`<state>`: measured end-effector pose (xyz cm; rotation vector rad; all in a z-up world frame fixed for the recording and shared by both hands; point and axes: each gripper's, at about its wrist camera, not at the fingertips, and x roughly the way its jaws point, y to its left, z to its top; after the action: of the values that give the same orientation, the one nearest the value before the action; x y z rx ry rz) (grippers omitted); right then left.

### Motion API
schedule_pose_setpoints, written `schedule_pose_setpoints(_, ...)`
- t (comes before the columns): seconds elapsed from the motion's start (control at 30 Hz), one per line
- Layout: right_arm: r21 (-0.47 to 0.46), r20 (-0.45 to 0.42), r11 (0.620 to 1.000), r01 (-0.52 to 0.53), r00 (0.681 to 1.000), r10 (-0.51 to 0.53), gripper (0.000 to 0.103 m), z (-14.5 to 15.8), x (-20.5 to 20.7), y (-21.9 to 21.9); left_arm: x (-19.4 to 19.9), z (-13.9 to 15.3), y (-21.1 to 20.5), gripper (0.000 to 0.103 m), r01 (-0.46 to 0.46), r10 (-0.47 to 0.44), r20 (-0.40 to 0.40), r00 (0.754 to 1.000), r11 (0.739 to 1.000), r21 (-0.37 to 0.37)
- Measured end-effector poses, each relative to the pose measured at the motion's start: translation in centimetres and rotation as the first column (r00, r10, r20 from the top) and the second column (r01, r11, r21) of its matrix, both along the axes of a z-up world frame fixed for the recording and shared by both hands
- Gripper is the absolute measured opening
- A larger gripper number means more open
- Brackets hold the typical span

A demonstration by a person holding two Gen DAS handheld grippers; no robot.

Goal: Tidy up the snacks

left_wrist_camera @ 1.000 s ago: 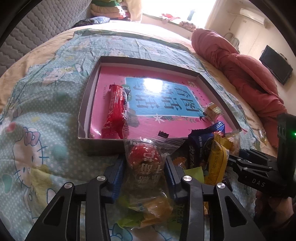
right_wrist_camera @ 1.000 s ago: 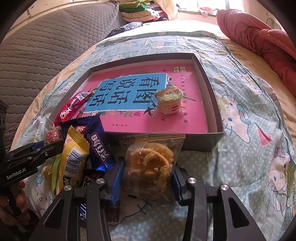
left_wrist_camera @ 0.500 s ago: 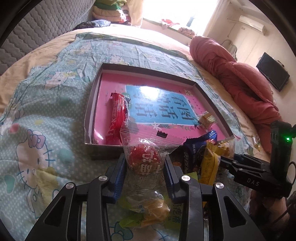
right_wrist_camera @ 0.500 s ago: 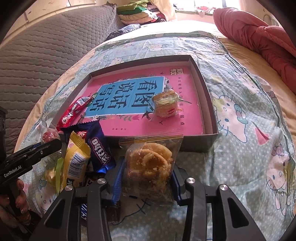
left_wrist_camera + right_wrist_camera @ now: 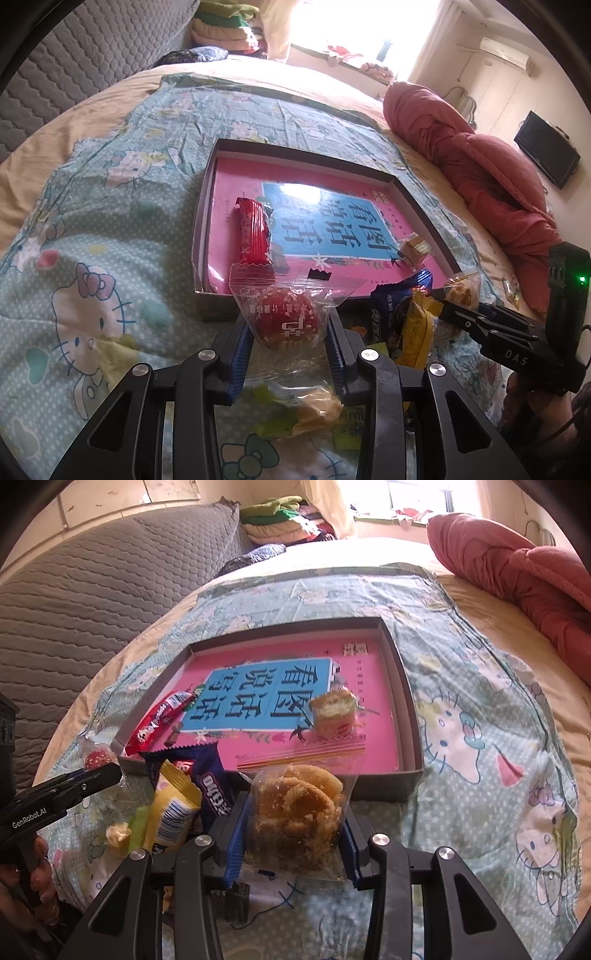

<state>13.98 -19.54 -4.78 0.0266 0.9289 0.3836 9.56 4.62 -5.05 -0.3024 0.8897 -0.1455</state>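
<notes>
My left gripper (image 5: 290, 332) is shut on a clear packet holding a red round sweet (image 5: 286, 319), held just above the near wall of a shallow grey box (image 5: 207, 221) with a pink and blue lining. My right gripper (image 5: 293, 827) is shut on a clear packet of brown fried pastry (image 5: 299, 808), just in front of the box's near wall (image 5: 388, 786). Inside the box lie a red wrapped bar (image 5: 253, 230) at the left and a small wrapped cake (image 5: 332, 716) at the right. A pile of loose snacks (image 5: 177, 805) lies between the grippers.
The box sits on a Hello Kitty sheet (image 5: 92, 258) on a bed. A red quilt (image 5: 480, 177) lies along the right side, a grey padded headboard (image 5: 92, 590) at the left, folded clothes at the far end. A yellow packet (image 5: 314, 410) lies under my left gripper.
Both grippers have risen with their packets and moved a little toward the box; the red sweet packet now overlaps the box's near wall. The snacks in the box have not moved.
</notes>
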Motion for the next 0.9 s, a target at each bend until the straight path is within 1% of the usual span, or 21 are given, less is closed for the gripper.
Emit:
schedule_pose_setpoints(0.2,0.023,0.013,1.0,-0.002,1.0,0.001,0.043,0.6,0.0,-0.1,-0.4,0.3,0.3,0.038,-0.012,0.012,0.003,1.0,1.0,0.007)
schedule_pose_setpoints(0.53,0.037,0.047,0.999,-0.022,0.999,0.02,0.043,1.5,-0.1,0.2,-1.2,1.6,1.1,0.038,-0.038,0.037,0.037,0.999,0.999,0.009)
schedule_pose_setpoints(0.9,0.065,0.077,0.998,-0.01,0.997,0.005,0.043,2.4,0.1,-0.5,-2.0,3.2,1.9,0.038,-0.083,0.081,0.076,0.994,0.996,0.014)
